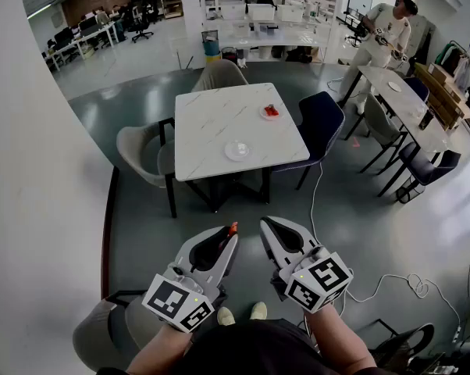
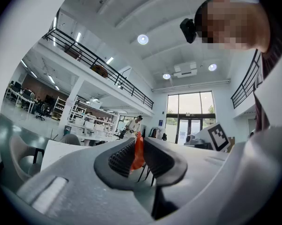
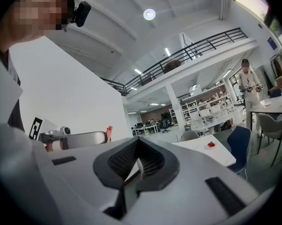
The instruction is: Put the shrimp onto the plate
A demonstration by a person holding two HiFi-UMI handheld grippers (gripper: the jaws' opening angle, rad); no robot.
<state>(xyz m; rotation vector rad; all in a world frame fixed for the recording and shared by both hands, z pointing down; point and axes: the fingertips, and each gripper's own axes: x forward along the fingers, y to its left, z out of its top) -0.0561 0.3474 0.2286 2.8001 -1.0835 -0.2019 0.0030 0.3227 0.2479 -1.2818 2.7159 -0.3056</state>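
the left gripper (image 1: pixel 226 241) has its jaws pinched on the orange shrimp (image 2: pixel 138 150), which stands upright between the ribbed pads (image 2: pixel 120 159) and pokes out past the tips. well ahead of those jaws, across the grey floor (image 1: pixel 141 233), stands a white marble table (image 1: pixel 211 116) with chairs (image 1: pixel 322 119) round it. the plate (image 1: pixel 237 150) lies near the table's front edge, far beyond the shrimp. just right of the left jaws, the right gripper (image 1: pixel 271 226) has its jaws pressed together with nothing between them. further ahead and slightly right, a second small plate (image 1: pixel 271 114) carries something red. a person (image 1: pixel 382 33) stands far off to the right.
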